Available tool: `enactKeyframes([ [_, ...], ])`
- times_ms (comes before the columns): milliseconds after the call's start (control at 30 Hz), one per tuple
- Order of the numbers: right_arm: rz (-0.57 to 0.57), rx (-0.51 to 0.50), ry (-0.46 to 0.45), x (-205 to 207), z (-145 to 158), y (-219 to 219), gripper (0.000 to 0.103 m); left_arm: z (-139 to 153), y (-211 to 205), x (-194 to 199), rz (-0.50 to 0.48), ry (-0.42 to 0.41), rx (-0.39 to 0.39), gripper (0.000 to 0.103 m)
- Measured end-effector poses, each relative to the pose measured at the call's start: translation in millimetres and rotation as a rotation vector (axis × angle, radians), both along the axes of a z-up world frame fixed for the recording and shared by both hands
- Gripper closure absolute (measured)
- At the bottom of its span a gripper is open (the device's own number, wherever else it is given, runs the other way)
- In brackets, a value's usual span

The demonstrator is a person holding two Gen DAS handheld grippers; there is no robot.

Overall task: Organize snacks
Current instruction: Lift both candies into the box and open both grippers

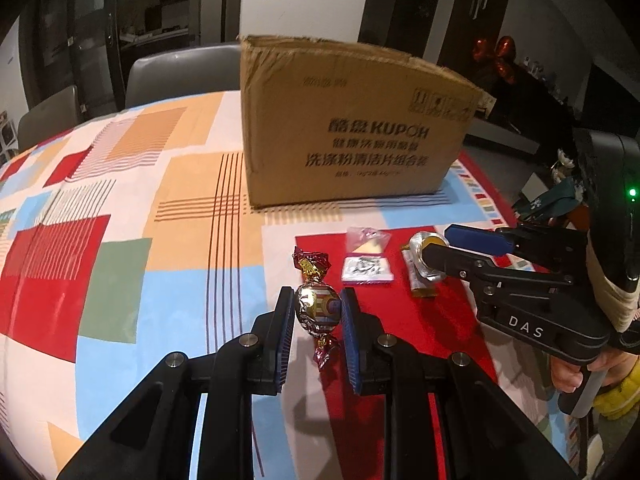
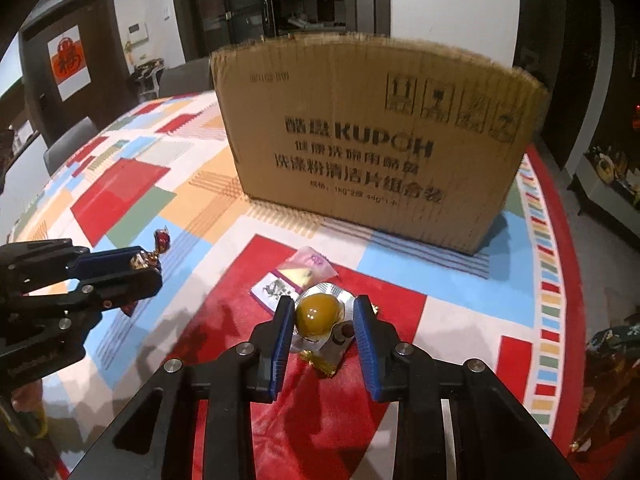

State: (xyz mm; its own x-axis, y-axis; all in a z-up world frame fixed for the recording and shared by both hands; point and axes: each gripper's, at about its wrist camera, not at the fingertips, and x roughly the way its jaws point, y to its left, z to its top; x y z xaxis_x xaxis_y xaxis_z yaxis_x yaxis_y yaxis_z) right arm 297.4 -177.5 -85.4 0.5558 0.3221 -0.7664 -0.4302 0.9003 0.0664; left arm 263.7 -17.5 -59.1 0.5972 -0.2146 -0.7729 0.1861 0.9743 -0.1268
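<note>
My left gripper (image 1: 317,308) is shut on a foil-wrapped round candy (image 1: 317,306) with red twisted ends, held above the tablecloth. It shows in the right wrist view (image 2: 146,260) at the left. My right gripper (image 2: 322,318) is shut on a yellow jelly cup (image 2: 319,314) with a silver foil rim, lifted above a gold-edged packet (image 2: 326,360). In the left wrist view the right gripper (image 1: 438,246) holds the cup (image 1: 426,248) at the right. A tall cardboard box (image 1: 352,124) stands behind, also in the right wrist view (image 2: 372,140); its inside is hidden.
A clear pink-printed snack bag (image 2: 308,266) and a small white sachet (image 2: 274,290) lie on the red patch before the box, also in the left wrist view, the bag (image 1: 366,240) and the sachet (image 1: 366,268). Grey chairs (image 1: 176,72) stand behind the patterned tablecloth (image 1: 120,200).
</note>
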Motion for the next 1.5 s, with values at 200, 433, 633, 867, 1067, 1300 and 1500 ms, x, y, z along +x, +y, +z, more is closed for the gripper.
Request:
enactKeyframes([
  [200, -0.021, 0.031, -0.063, -14, 30, -8, 0.071, 23, -5, -7, -0.021, -0.053, -0.006, 0.08],
  [433, -0.049, 0.06, -0.124, -20, 60, -12, 0.071, 54, -10, -6, -0.045, -0.124, -0.004, 0.08],
  [633, -0.079, 0.09, -0.184, -24, 87, -17, 0.071, 81, -13, -4, -0.062, -0.19, 0.005, 0.08],
  [867, -0.106, 0.13, -0.251, -21, 119, -23, 0.071, 114, -18, 3, -0.084, -0.265, 0.021, 0.08],
  [1067, -0.125, 0.157, -0.304, -12, 141, -27, 0.071, 138, -18, 16, -0.077, -0.329, 0.048, 0.08],
  [1300, -0.142, 0.176, -0.336, 3, 155, -31, 0.071, 151, -21, 38, -0.091, -0.348, 0.065, 0.079],
  [1500, -0.178, 0.184, -0.327, 27, 155, -33, 0.071, 147, -25, 67, -0.079, -0.345, 0.091, 0.08],
])
